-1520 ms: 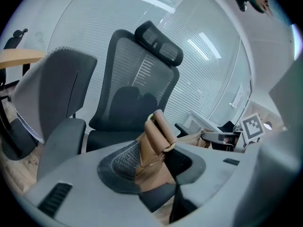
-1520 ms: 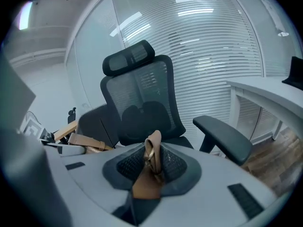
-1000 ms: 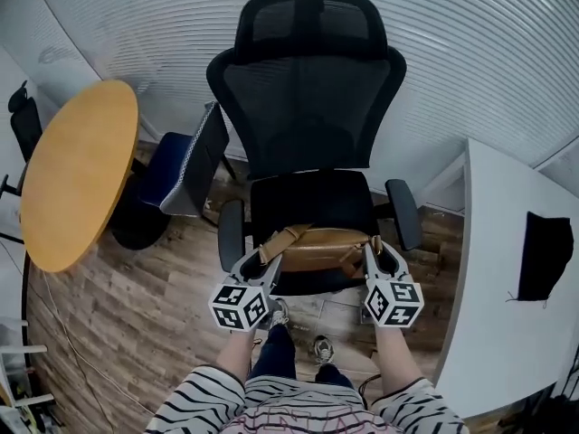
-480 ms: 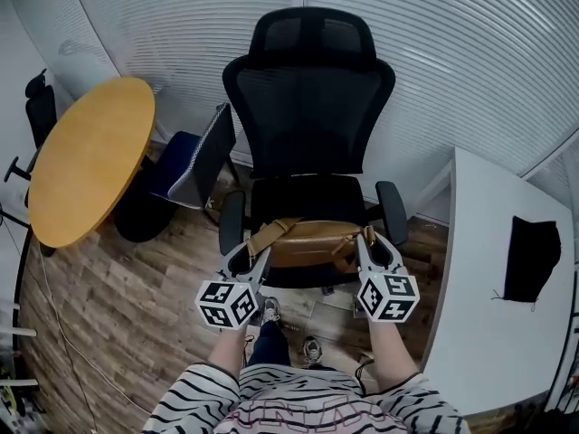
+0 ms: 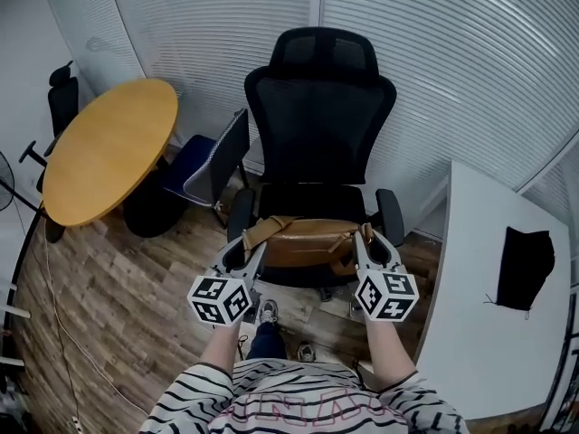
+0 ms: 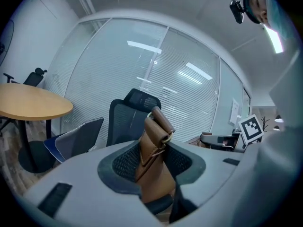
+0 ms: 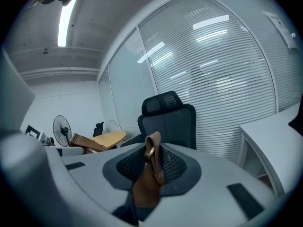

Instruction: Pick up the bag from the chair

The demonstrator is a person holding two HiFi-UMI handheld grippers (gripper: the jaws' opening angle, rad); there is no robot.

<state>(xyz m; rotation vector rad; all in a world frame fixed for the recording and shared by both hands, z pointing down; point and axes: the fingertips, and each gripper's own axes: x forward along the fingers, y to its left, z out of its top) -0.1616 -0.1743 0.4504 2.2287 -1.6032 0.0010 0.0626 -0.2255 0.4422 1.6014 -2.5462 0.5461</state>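
A brown leather bag (image 5: 303, 243) with a strap hangs between my two grippers over the front of the black mesh office chair's seat (image 5: 312, 202). My left gripper (image 5: 256, 242) is shut on the bag's left end (image 6: 154, 174), where the strap ring sticks up between the jaws. My right gripper (image 5: 362, 239) is shut on the bag's right end (image 7: 146, 186). The chair's tall backrest (image 5: 318, 120) rises behind the bag in all views. I cannot tell whether the bag's underside touches the seat.
A round wooden table (image 5: 109, 147) stands at the left with a blue-grey chair (image 5: 204, 165) beside it. A white desk (image 5: 479, 278) with a black object (image 5: 523, 265) lies at the right. Blinds cover the glass wall behind. The person's shoes (image 5: 269, 312) are on the wooden floor.
The head view has shifted, so the chair and table sit further right in the frame. Both grippers stay shut on the bag's ends and have come slightly toward me with it.
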